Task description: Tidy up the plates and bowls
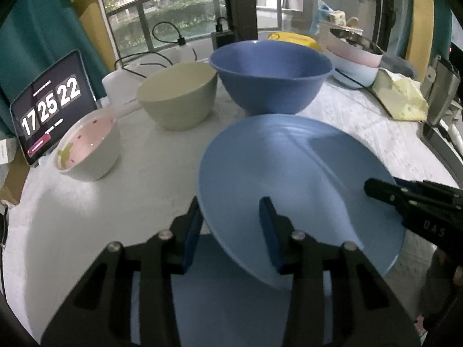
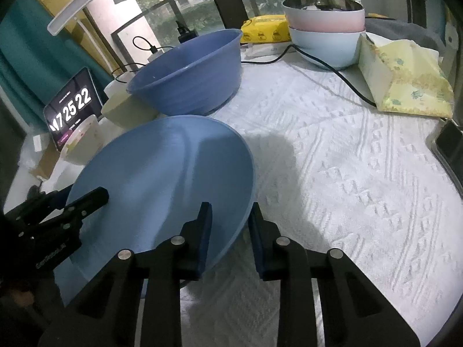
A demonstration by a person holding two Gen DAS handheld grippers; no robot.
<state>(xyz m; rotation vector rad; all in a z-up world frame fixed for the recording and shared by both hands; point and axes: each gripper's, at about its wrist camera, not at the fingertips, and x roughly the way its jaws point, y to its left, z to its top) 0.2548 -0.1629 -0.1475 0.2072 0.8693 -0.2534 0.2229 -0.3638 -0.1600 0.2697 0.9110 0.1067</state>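
A light blue plate (image 1: 289,179) (image 2: 162,173) hangs tilted above the white tablecloth, casting a shadow on it. My left gripper (image 1: 231,217) (image 2: 81,198) is shut on its near left rim, one finger over the plate and one under it. My right gripper (image 2: 230,217) (image 1: 387,186) is shut on the opposite rim in the same way. Another blue surface (image 1: 208,289) lies under the plate; I cannot tell what it is. Behind stand a dark blue bowl (image 1: 270,84) (image 2: 191,78), a beige bowl (image 1: 179,98) and a white bowl with a pink inside (image 1: 89,147).
At the back right a pink bowl sits stacked in a pale blue one (image 2: 324,29), with a black cable (image 2: 332,69) beside them. A tissue pack (image 2: 405,86) lies right, a yellow wipes pack (image 2: 266,29) behind, a tablet clock (image 1: 49,104) at the left edge.
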